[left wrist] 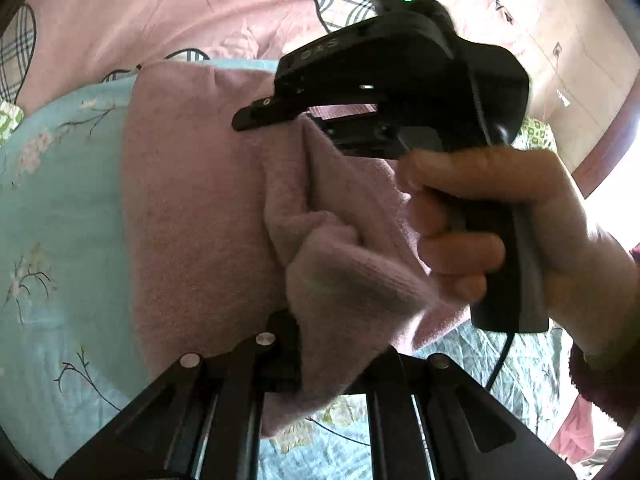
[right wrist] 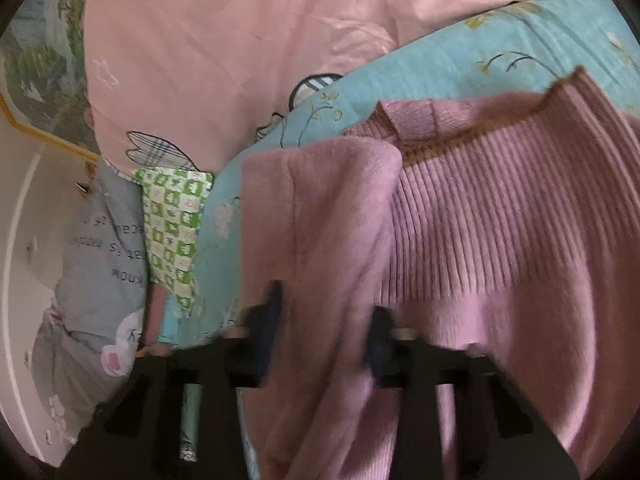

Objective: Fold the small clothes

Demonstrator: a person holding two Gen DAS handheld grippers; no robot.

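A pink knitted sweater (left wrist: 192, 200) lies on a light blue floral bedcover (left wrist: 60, 200). My left gripper (left wrist: 320, 360) is shut on a bunched fold of it at the bottom of the left wrist view. A hand (left wrist: 480, 220) holds my right gripper (left wrist: 272, 114) over the sweater's far side, where its tips meet a raised fold. In the right wrist view the right gripper (right wrist: 326, 332) is shut on a soft pink sleeve (right wrist: 320, 220), which drapes between its blurred fingers. The ribbed body of the sweater (right wrist: 500, 240) lies to the right of the sleeve.
A pink quilt (right wrist: 220, 40) with checked patches lies behind the blue bedcover (right wrist: 440, 52). A green checked cloth (right wrist: 172, 232) and a grey printed garment (right wrist: 96, 260) lie at the left, beside a white furniture edge (right wrist: 24, 240).
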